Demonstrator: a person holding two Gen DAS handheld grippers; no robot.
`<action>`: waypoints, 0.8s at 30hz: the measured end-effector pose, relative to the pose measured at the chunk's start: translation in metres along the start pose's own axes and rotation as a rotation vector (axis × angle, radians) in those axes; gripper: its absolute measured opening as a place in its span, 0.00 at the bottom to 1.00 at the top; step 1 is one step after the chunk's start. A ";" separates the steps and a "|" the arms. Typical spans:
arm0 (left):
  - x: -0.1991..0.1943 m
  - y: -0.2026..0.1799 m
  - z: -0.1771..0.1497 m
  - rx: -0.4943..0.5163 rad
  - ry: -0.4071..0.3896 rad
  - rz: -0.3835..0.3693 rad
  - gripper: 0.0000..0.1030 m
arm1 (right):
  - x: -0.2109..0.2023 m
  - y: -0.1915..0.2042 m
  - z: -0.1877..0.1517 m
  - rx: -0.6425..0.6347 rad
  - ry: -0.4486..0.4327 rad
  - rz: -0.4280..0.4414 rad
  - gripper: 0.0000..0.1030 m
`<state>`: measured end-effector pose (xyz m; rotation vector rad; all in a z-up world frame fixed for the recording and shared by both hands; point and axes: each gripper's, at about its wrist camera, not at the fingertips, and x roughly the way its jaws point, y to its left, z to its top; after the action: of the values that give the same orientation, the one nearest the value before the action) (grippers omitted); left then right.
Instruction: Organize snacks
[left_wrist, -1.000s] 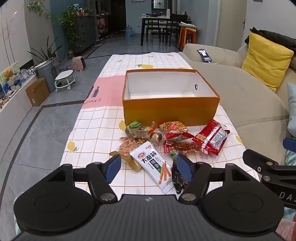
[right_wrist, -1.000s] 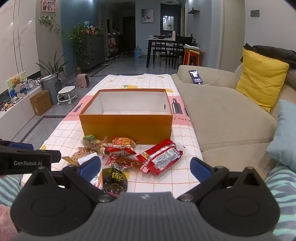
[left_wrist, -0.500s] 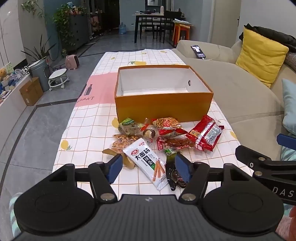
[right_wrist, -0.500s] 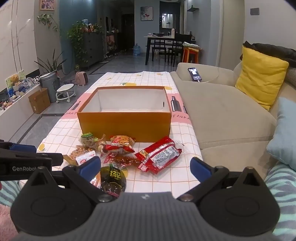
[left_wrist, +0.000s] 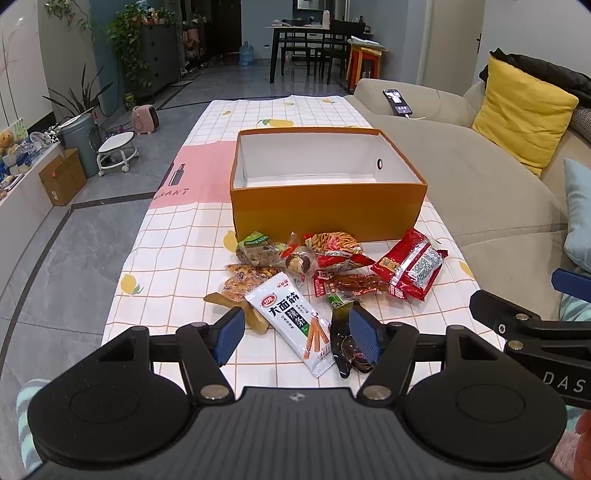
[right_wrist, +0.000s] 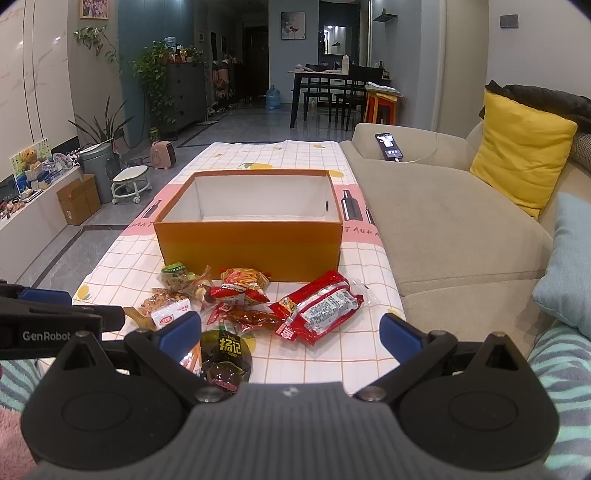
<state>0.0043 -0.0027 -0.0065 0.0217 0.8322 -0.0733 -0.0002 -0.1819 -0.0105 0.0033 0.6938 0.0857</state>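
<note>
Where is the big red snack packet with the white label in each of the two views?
Left wrist view: the big red packet lies right of centre, off the right front corner of the orange box.
Right wrist view: the same packet lies near the centre, in front of the box's right half.
Shared landmark: the orange box.

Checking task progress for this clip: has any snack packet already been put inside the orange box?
No: the orange box shows only its bare white inside, and the snack packets all lie on the tablecloth in front of it.
</note>
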 end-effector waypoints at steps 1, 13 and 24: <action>0.001 0.000 0.000 -0.001 0.001 0.000 0.74 | 0.000 0.000 0.000 0.000 0.001 0.000 0.96; 0.000 0.001 0.000 -0.006 -0.005 -0.002 0.74 | -0.002 0.000 0.002 -0.004 -0.010 -0.007 0.96; 0.000 0.002 0.000 -0.019 0.005 -0.001 0.74 | -0.002 0.000 0.002 -0.002 -0.003 -0.006 0.96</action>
<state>0.0045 -0.0002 -0.0064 0.0035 0.8383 -0.0663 -0.0004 -0.1818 -0.0080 -0.0010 0.6904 0.0803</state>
